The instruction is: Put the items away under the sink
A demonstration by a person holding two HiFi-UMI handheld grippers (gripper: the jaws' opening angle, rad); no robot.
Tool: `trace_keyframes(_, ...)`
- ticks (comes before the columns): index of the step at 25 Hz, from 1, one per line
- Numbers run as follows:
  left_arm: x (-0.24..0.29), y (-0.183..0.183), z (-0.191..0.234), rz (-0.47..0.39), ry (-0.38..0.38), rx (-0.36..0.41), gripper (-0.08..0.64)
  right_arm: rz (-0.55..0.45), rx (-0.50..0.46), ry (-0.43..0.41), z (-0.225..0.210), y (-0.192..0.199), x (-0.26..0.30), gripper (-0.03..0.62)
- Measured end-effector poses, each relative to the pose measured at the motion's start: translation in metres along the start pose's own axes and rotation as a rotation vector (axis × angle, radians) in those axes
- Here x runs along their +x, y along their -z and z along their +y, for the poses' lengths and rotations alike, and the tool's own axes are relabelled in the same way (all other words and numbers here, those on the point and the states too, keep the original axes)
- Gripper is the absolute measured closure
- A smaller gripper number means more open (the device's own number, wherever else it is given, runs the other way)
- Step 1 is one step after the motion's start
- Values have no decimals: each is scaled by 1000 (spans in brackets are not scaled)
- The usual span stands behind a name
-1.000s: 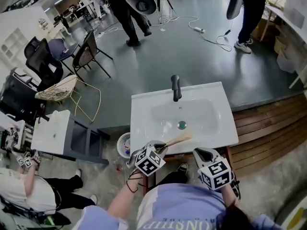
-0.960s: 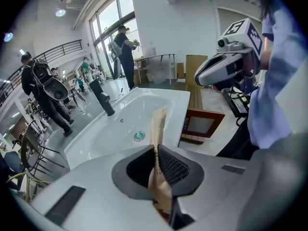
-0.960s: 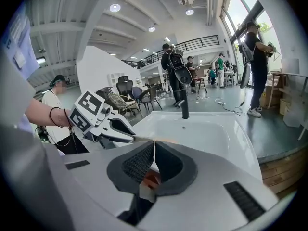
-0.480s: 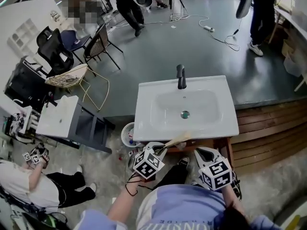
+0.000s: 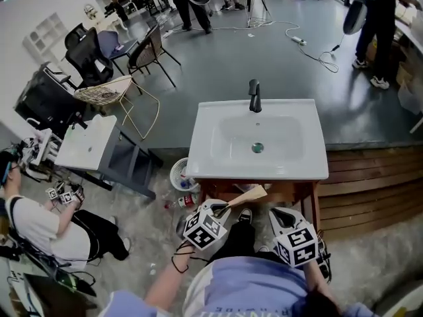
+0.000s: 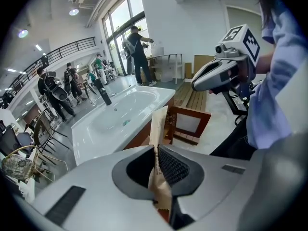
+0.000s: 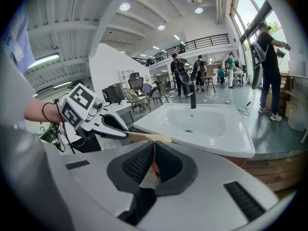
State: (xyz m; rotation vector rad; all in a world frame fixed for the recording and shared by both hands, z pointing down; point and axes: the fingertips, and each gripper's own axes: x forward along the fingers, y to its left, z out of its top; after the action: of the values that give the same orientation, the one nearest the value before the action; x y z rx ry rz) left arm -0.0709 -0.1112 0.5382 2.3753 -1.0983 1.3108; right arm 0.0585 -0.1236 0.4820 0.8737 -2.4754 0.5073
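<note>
Two thin paper things are held just before the sink (image 5: 259, 171): the left gripper (image 6: 156, 160) is clenched on one end of a tan packet (image 6: 159, 124), the right gripper (image 7: 153, 160) on a white-orange slip (image 7: 149, 178), both likely light, floppy and easily creased, so pinch flat faces gently.

Tan packet (image 6: 159, 124) between black ribbed fingers (image 6: 174, 166) of the left gripper (image 6: 156, 153); white-and-orange scrap (image 7: 150, 179) between those of the right gripper (image 7: 154, 148); white sink (image 5: 218, 167) beyond.
</note>
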Motion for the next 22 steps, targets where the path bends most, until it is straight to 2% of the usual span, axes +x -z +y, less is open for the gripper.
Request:
trace_keyframes(8,2,-3,-19,17,17,10,523,-39,68,31,-10,6,-15,568)
trace_keyframes(14,7,-17,-22,-29,37,-21,523,-66,123,51,-9,5,-21,568)
trace_keyframes(22,0,-4,-29,-44,110,50,523,-85,153,108,14,1,-13,568)
